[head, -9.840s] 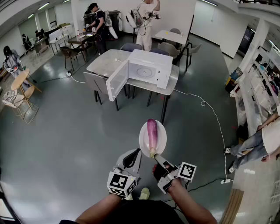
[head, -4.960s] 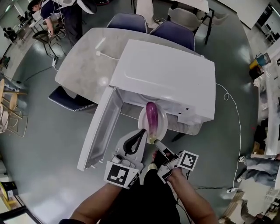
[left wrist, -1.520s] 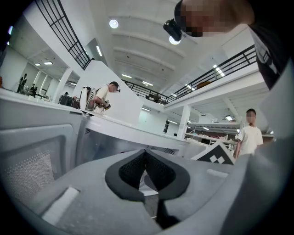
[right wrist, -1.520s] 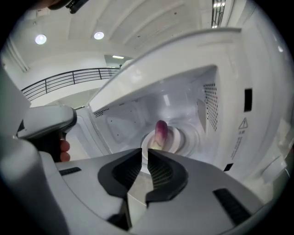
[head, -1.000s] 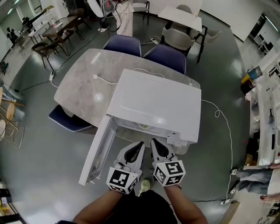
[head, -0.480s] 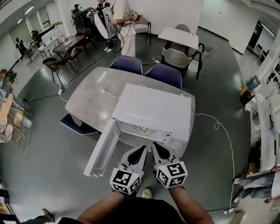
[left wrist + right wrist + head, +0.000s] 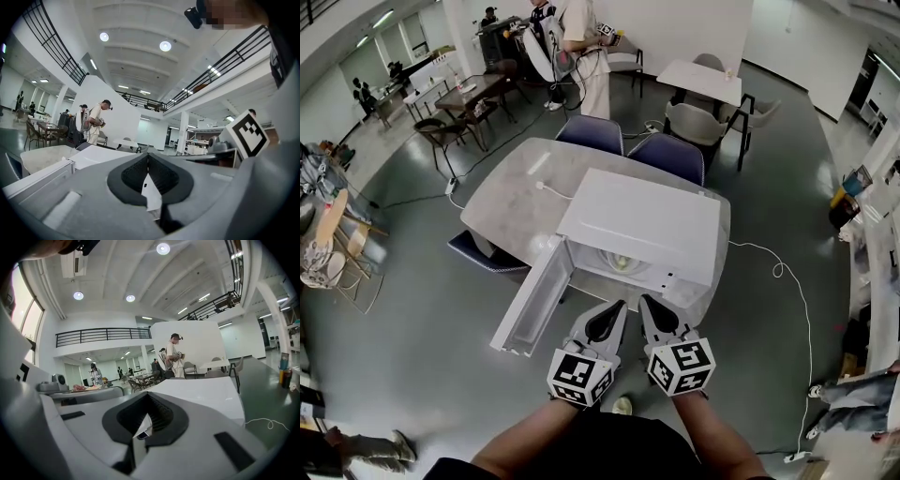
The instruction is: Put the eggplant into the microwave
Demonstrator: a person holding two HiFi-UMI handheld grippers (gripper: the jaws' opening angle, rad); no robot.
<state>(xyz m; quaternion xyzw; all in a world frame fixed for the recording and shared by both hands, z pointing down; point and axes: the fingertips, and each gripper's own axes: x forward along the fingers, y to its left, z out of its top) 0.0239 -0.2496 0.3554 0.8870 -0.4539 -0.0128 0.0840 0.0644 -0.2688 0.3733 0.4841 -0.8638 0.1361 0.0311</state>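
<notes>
Both left gripper (image 7: 617, 308) and right gripper (image 7: 645, 303) hang closed before the microwave (image 7: 642, 225).

Grey left tongs (image 7: 616, 306), right tongs (image 7: 648, 299)

White box-shaped microwave (image 7: 639, 228) on the grey table (image 7: 516, 202), door (image 7: 532, 298) swung wide open to the left. Inside the cavity, a pale rounded patch (image 7: 619, 263); eggplant itself not made out.

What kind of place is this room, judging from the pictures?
Probably a large open hall used as a cafeteria or work area: several tables with chairs stand on a grey floor, a railed balcony runs above, and a microwave sits open on one table.
</notes>
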